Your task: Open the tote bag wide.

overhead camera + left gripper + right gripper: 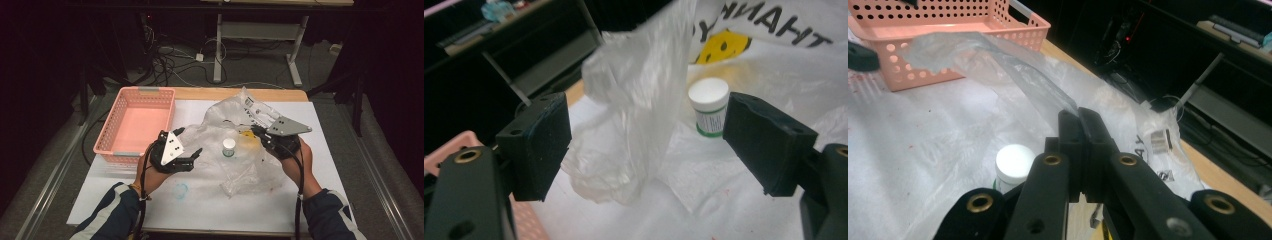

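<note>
Two black jaws stand wide apart at the bottom of the left gripper view, and nothing is pressed between them; a raised fold of the clear plastic bag (634, 100) hangs beyond the gap, untouched by either pad. Seen from above, this left gripper (192, 152) hovers near the middle of the table (240, 210), just beside the bag's left edge. On the bag's right side, the right gripper (1080, 120) has its jaws closed tight on a strip of the thin plastic and holds it up off the table. Spread over the middle of the table toward the far edge, the bag shows a yellow smiley print. One small white-capped jar (228, 147) stands upright at the bag, between the two grippers. Off toward the far left corner sits a pink basket (112, 132).
</note>
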{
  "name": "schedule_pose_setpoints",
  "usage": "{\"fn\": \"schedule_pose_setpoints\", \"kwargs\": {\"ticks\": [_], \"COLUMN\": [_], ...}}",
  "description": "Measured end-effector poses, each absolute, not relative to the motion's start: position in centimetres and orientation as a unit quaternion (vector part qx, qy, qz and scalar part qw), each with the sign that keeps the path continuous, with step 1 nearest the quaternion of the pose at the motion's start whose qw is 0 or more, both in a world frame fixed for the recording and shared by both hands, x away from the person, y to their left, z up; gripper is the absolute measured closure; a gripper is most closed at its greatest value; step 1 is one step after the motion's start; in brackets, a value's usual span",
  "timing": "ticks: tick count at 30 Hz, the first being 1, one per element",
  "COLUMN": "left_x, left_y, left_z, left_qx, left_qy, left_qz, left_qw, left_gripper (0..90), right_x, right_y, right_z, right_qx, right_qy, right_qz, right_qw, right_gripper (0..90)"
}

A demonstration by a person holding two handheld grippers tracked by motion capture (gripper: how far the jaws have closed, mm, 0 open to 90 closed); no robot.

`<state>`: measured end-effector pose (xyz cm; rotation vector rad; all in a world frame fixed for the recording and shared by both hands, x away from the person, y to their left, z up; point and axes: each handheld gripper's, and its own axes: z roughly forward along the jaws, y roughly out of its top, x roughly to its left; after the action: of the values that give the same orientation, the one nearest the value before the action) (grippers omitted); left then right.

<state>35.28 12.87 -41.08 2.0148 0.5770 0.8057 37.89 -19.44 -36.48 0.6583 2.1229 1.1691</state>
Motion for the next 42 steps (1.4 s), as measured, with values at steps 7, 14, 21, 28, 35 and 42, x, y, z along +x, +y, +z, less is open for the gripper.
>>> {"fn": "schedule_pose_setpoints", "kwargs": {"ticks": [7,14,21,28,35,42], "left_x": [37.4,39.3,42.0,43.3,42.0,40.5], "left_y": [10.3,9.2,9.0,9.7,10.1,9.9], "left_z": [-42.1,-42.8,-43.4,-44.3,-43.8,-43.8], "left_qx": [0.809,0.811,0.822,0.832,0.84,0.842], "left_qy": [0.278,0.294,0.306,0.305,0.277,0.263], "left_qz": [0.309,0.319,0.273,0.186,0.191,0.203], "left_qw": [0.415,0.392,0.396,0.424,0.426,0.425], "left_gripper": [19.1,19.2,21.0,61.6,85.2,85.9], "right_x": [38.5,39.1,39.6,39.5,38.8,36.9], "right_y": [-21.6,-23.5,-24.1,-23.3,-22.1,-21.1], "right_z": [-36.6,-36.8,-37.1,-37.5,-37.8,-38.1], "right_qx": [0.262,0.276,0.285,0.27,0.256,0.254], "right_qy": [0.802,0.795,0.794,0.799,0.805,0.799], "right_qz": [0.431,0.438,0.439,0.454,0.449,0.445], "right_qw": [0.321,0.314,0.311,0.288,0.293,0.313], "right_gripper": [90.0,90.0,90.0,89.5,84.7,60.4]}}
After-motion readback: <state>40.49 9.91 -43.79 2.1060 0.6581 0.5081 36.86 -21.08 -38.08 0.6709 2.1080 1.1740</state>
